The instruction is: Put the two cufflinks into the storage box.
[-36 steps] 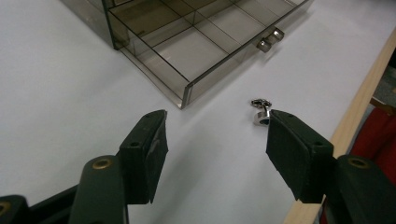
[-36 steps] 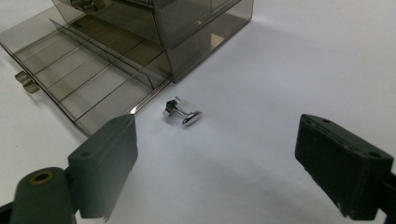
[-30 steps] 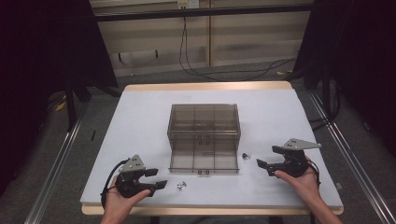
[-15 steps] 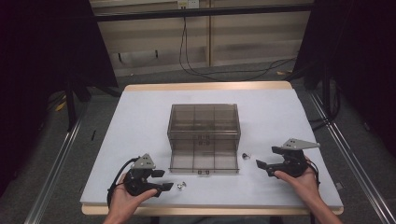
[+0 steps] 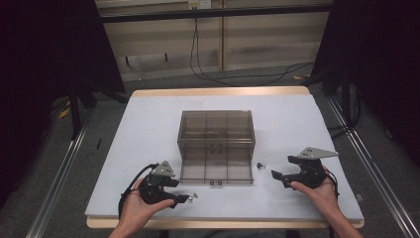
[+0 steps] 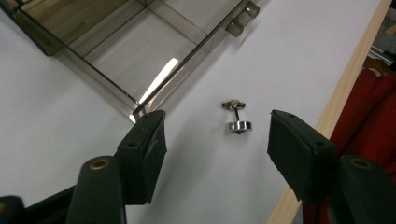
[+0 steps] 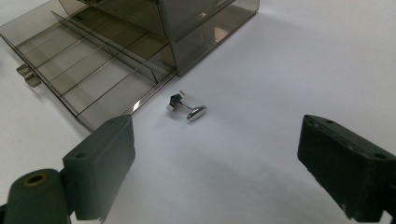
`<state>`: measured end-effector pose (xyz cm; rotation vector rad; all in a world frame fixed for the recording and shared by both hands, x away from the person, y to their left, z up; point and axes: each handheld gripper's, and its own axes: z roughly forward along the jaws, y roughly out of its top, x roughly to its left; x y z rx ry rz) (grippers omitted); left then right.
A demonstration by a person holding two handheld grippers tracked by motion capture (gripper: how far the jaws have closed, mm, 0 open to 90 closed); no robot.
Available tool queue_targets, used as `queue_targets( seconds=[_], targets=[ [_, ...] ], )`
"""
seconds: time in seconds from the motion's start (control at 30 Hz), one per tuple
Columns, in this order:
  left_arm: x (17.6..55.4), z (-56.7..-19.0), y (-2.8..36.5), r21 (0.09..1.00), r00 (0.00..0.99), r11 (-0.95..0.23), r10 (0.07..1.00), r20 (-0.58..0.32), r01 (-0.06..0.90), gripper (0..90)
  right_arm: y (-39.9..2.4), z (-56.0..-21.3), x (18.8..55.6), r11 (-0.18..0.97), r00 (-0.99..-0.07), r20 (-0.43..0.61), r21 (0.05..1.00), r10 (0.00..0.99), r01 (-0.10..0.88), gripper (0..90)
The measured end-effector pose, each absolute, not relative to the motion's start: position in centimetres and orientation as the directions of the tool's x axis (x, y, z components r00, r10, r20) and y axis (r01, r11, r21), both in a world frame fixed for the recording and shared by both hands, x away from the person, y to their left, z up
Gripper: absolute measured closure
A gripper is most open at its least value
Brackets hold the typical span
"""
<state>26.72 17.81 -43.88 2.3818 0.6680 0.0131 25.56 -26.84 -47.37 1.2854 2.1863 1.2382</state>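
2 cufflinks [image 6: 237, 115], smoky box [image 5: 216, 133], no legible writing

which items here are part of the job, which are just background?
In play:
- left cufflink, ahead of the left gripper, jaws open, nothing between them
- right cufflink, ahead of the right gripper, jaws open
- smoked box, its tray pulled out

Background:
- table
- floor cables
- side rails

High view overlooks table [image 5: 148, 129], gripper views close, sharing organizer box [image 5: 216, 144]
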Motion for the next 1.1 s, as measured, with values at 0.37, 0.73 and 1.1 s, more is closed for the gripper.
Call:
queue_targets(
  seconds=[0.37,0.73,1.1],
  targets=[
    [27.3,-43.2,16.4,0.558,0.891,-0.706,0.427,-0.155,0.436,49.8,-26.8,-47.4,25.6,0.226,-0.549,0.146,0.803,0.823,0.552,10.6],
    [28.0,-43.0,15.9,0.509,0.895,-0.741,0.415,-0.167,0.438,55.6,-26.7,-47.5,25.6,0.229,-0.552,0.148,0.800,0.820,0.554,10.6],
    [28.7,-43.1,15.4,0.443,0.894,-0.777,0.410,-0.183,0.447,56.9,-26.6,-47.5,25.6,0.236,-0.556,0.146,0.797,0.818,0.556,10.5]
  ],
)
